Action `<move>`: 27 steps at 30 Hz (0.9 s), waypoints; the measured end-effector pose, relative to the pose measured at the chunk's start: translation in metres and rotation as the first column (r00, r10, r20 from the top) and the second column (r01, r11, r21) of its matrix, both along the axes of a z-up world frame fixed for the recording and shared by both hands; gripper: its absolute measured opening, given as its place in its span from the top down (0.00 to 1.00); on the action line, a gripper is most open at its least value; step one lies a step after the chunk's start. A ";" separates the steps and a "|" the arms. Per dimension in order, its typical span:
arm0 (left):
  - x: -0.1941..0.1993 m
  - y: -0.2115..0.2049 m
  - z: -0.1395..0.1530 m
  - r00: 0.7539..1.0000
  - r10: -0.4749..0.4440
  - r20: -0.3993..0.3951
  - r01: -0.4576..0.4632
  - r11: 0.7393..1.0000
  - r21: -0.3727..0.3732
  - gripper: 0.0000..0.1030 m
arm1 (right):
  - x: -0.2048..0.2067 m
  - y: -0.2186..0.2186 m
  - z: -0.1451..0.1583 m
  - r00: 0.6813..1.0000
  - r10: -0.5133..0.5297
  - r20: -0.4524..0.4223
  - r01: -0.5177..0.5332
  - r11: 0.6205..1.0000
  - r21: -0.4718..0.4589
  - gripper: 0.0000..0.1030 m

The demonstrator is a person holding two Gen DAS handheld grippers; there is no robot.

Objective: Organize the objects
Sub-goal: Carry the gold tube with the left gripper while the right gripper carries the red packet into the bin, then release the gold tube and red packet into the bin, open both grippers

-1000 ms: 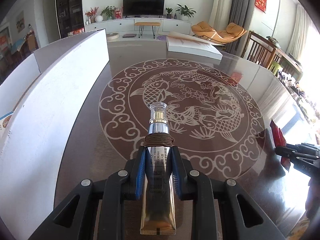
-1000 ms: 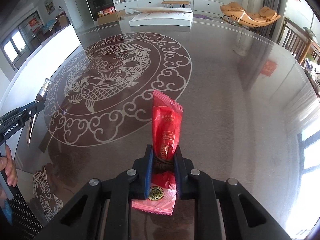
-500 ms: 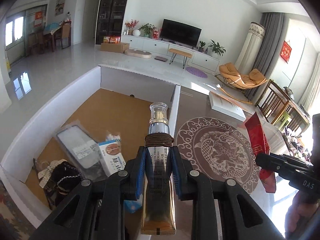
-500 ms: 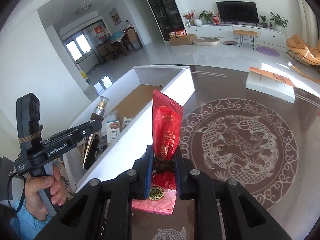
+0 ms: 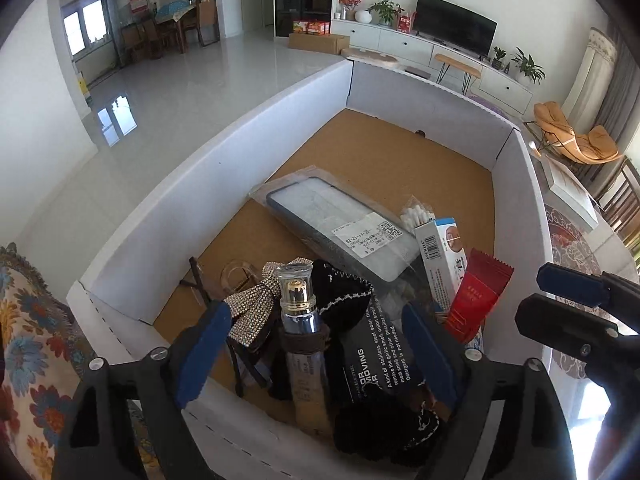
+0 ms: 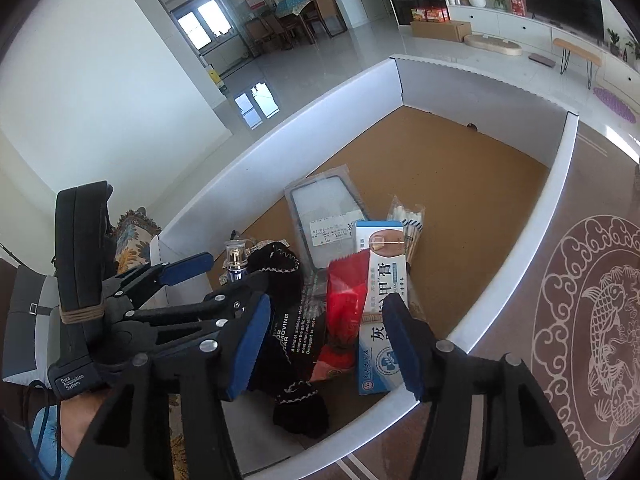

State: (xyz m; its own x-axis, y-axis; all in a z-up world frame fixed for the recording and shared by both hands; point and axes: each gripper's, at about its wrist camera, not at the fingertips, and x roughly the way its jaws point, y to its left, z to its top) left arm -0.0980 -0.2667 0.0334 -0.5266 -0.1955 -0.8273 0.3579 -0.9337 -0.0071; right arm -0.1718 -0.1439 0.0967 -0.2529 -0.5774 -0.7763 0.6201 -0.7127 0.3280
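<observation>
Both grippers hang over the near end of a white cardboard box (image 5: pixel 192 184) with a brown floor. My left gripper (image 5: pixel 316 354) has its jaws opening wide. The gold tube with a clear cap (image 5: pixel 298 300) stands loose between them, touched by neither blue pad. My right gripper (image 6: pixel 324 344) is opening too. The red snack packet (image 6: pixel 344 304) lies free between its pads, over the box's contents. In the left wrist view the right gripper (image 5: pixel 530 296) shows at the right edge beside the red packet (image 5: pixel 476 300). The left gripper (image 6: pixel 234 270) appears at the left of the right wrist view.
In the box lie a bagged phone case (image 5: pixel 340 220), cotton swabs (image 5: pixel 418 216), a blue-white ointment box (image 6: pixel 380 280), a black pouch (image 5: pixel 340 288), a rhinestone bow (image 5: pixel 256 304) and a black soap box (image 5: pixel 376 344). The fish-patterned table (image 6: pixel 600 300) lies to the right, a flowered cloth (image 5: pixel 28 340) to the left.
Both grippers swung left from above the table to above the box. Both jaws have opened, letting go of the tube and the red packet.
</observation>
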 end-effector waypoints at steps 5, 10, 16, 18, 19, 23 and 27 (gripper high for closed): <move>0.014 0.017 0.032 0.994 0.106 -0.029 -0.109 0.981 -0.161 0.06 | 0.000 0.028 0.017 0.995 -0.044 -0.093 0.049 0.997 0.057 0.23; 0.025 0.029 0.047 0.985 0.165 -0.046 -0.169 0.980 -0.107 0.06 | -0.011 0.043 0.027 0.989 -0.046 -0.143 0.061 0.993 0.105 0.22; 0.023 0.035 0.027 0.979 0.200 0.032 -0.197 0.977 -0.083 0.06 | -0.018 0.054 0.025 0.988 -0.064 -0.138 0.083 0.987 0.135 0.20; 0.022 0.033 0.018 0.977 0.200 0.075 -0.197 0.980 -0.040 0.06 | -0.020 0.050 0.021 0.989 -0.059 -0.133 0.080 0.983 0.164 0.20; 0.021 0.033 0.014 0.978 0.189 0.088 -0.188 0.982 -0.024 0.06 | -0.020 0.048 0.020 0.989 -0.053 -0.137 0.077 0.981 0.178 0.20; 0.021 0.035 0.011 0.983 0.167 0.077 -0.166 0.986 -0.020 0.06 | -0.016 0.033 0.021 0.984 -0.024 -0.174 0.064 0.971 0.229 0.20; 0.022 0.029 0.014 0.984 0.169 0.058 -0.171 0.985 0.031 0.06 | -0.015 0.019 0.024 0.978 -0.028 -0.206 0.081 0.963 0.255 0.13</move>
State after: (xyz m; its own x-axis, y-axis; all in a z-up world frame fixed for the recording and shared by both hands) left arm -0.0762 -0.2377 0.0470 -0.4416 -0.2486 -0.8621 0.5124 -0.8586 -0.0149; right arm -0.1867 -0.1247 0.1202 -0.4426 -0.3421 -0.8289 0.6112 -0.7915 0.0003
